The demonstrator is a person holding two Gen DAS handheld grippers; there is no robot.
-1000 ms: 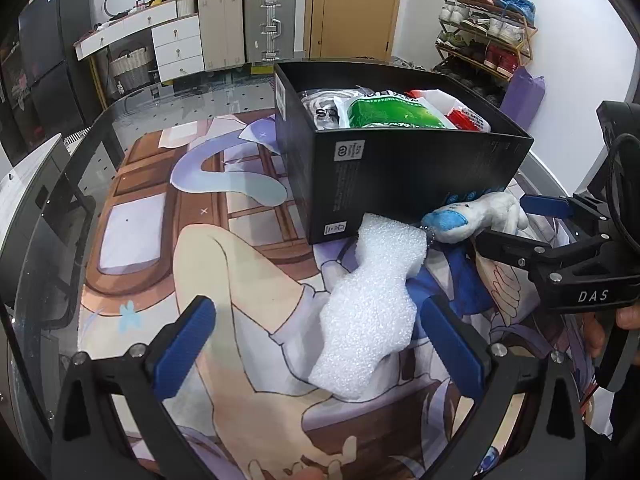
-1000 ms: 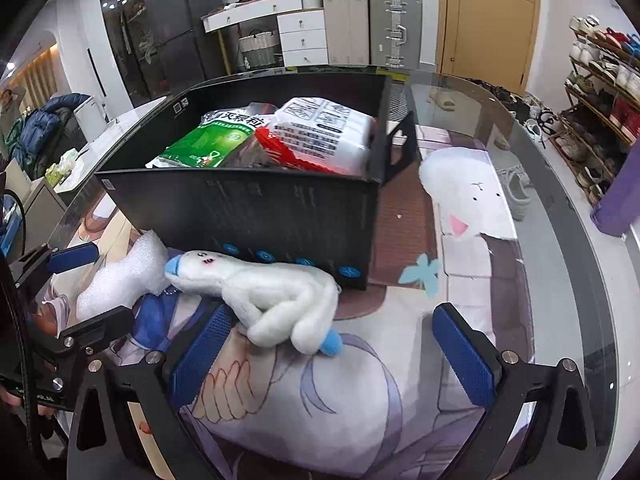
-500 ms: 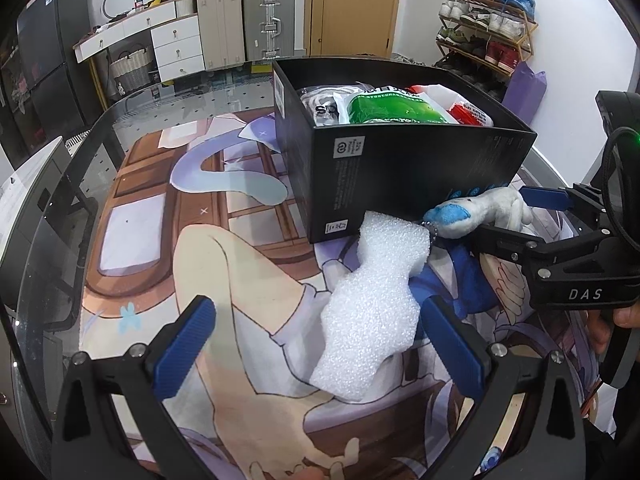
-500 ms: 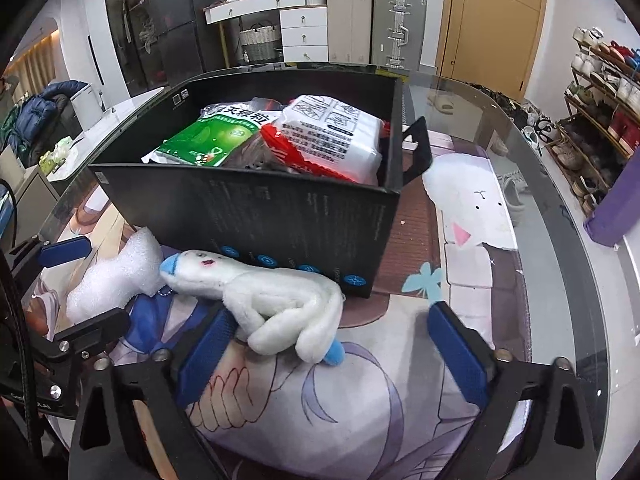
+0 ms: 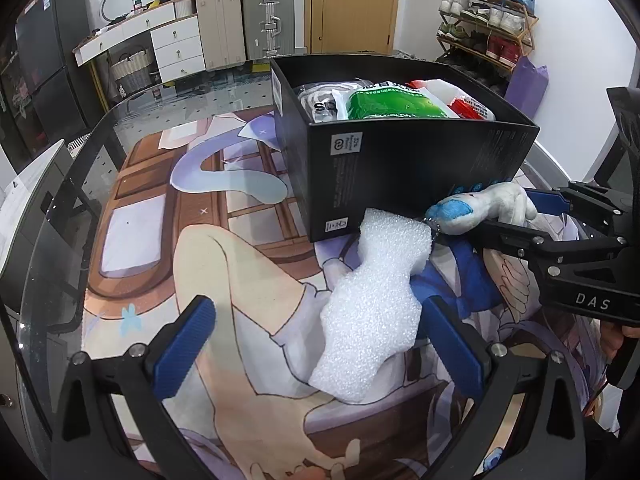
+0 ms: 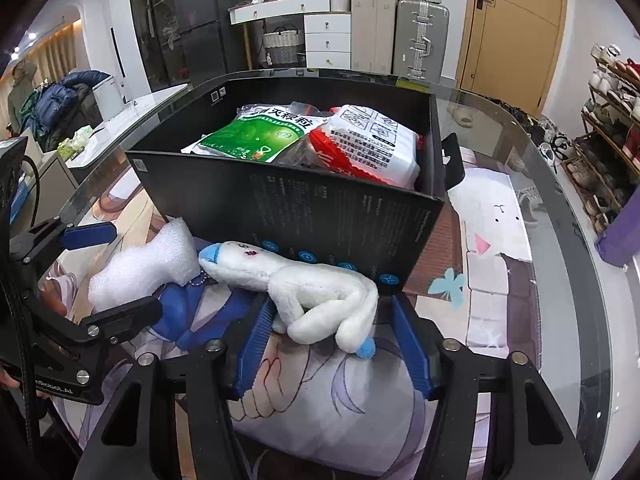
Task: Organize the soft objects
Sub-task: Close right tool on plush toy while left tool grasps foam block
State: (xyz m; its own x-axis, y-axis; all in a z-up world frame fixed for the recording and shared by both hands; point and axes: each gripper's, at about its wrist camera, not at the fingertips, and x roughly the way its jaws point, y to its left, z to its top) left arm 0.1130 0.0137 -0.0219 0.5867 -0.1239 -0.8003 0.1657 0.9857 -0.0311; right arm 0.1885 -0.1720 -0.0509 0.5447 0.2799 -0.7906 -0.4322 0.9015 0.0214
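Note:
A white plush toy (image 6: 304,288) with a blue nose lies on the printed mat against the front wall of a black box (image 6: 320,216). My right gripper (image 6: 332,340) has its blue pads closing around the toy's rear, partly shut on it. The toy also shows in the left wrist view (image 5: 480,208). A white foam piece (image 5: 376,308) lies between the fingers of my left gripper (image 5: 316,340), which is wide open. The box (image 5: 400,168) holds a green packet (image 6: 260,136) and a white and red packet (image 6: 372,140).
The round glass table (image 6: 560,240) carries a printed mat (image 5: 160,240). The black box stands at the mat's far side. Drawers, suitcases (image 5: 264,16) and a shoe rack (image 5: 484,12) stand in the room behind.
My right gripper's fingers have closed in from wide open to narrow around the plush toy. The left gripper and the foam have stayed in place.

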